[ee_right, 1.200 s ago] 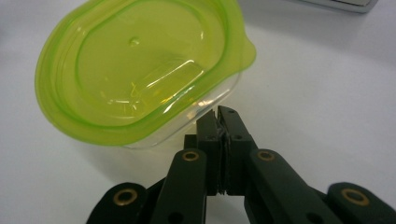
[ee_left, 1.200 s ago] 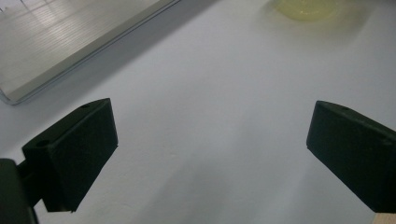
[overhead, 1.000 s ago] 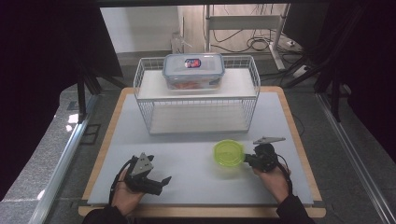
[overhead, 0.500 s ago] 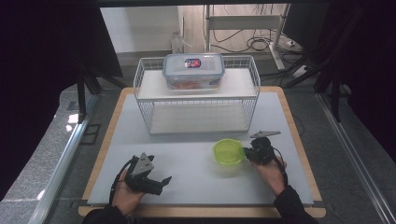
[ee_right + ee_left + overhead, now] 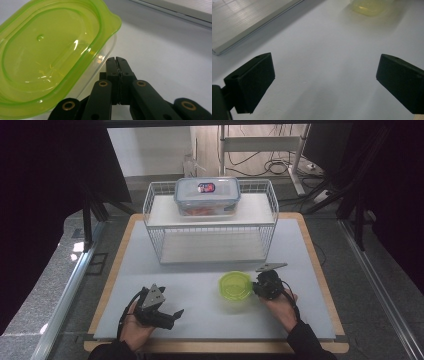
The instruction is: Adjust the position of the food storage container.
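A small clear container with a lime-green lid [image 5: 235,286] stands on the grey mat, right of centre. Close up, its lid [image 5: 50,57] is on and its clear wall is right beside my jaw tips. My right gripper [image 5: 258,288] [image 5: 117,60] is shut with nothing between its jaws, its tips against the container's right side. My left gripper [image 5: 176,314] [image 5: 325,60] lies low at the front left, open and empty, pointing right toward the container [image 5: 368,6] farther off.
A white wire rack [image 5: 210,227] stands at the back centre of the mat [image 5: 200,295], with a clear lidded box [image 5: 207,195] on its top shelf. The rack's base plate [image 5: 249,22] [image 5: 175,7] lies just beyond both grippers. A wooden table edge frames the mat.
My right gripper has moved left against the green-lidded container, and the container has shifted slightly left. The left gripper has stayed put.
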`<move>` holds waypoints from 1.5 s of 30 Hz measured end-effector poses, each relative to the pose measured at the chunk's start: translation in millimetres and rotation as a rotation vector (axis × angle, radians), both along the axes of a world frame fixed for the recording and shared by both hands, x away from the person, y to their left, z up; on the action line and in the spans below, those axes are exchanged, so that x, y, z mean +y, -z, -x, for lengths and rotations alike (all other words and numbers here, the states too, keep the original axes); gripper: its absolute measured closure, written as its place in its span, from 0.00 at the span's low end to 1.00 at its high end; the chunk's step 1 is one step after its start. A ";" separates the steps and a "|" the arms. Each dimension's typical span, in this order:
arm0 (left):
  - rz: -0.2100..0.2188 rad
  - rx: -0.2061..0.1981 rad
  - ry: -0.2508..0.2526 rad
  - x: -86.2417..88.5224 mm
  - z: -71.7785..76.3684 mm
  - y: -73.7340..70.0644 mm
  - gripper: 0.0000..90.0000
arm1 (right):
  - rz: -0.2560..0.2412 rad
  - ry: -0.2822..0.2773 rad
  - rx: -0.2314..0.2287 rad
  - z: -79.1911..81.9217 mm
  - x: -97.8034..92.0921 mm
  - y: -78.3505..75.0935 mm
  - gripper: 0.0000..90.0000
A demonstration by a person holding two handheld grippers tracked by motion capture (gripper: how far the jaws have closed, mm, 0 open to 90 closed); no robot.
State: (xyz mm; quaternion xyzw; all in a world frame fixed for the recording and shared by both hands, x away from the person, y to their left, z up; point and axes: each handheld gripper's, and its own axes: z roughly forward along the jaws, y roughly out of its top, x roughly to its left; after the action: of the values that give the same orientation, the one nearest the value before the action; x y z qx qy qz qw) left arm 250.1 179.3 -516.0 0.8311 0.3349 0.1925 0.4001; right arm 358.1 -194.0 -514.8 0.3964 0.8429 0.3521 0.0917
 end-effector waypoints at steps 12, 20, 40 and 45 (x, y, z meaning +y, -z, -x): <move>-0.002 -0.003 0.000 -0.3 0.3 -0.3 0.02 | -0.001 -0.077 0.000 2.5 33.0 4.3 1.00; -0.006 -0.006 0.002 -0.6 0.7 -0.4 0.02 | -0.001 -0.133 -0.004 3.4 57.3 6.9 1.00; -0.015 -0.022 -0.013 4.6 3.5 -2.4 0.02 | 0.050 -0.073 -0.136 11.2 23.6 -18.6 0.59; -0.020 -0.022 -0.019 7.0 6.3 -2.3 0.02 | 0.025 -0.065 -0.143 16.0 14.5 -25.0 0.45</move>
State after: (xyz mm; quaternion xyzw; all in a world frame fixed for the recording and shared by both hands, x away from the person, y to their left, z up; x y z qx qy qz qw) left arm 243.8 186.3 -513.7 0.8297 0.3363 0.2088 0.3935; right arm 342.0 -179.5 -489.8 0.3416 0.8509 0.3717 0.1451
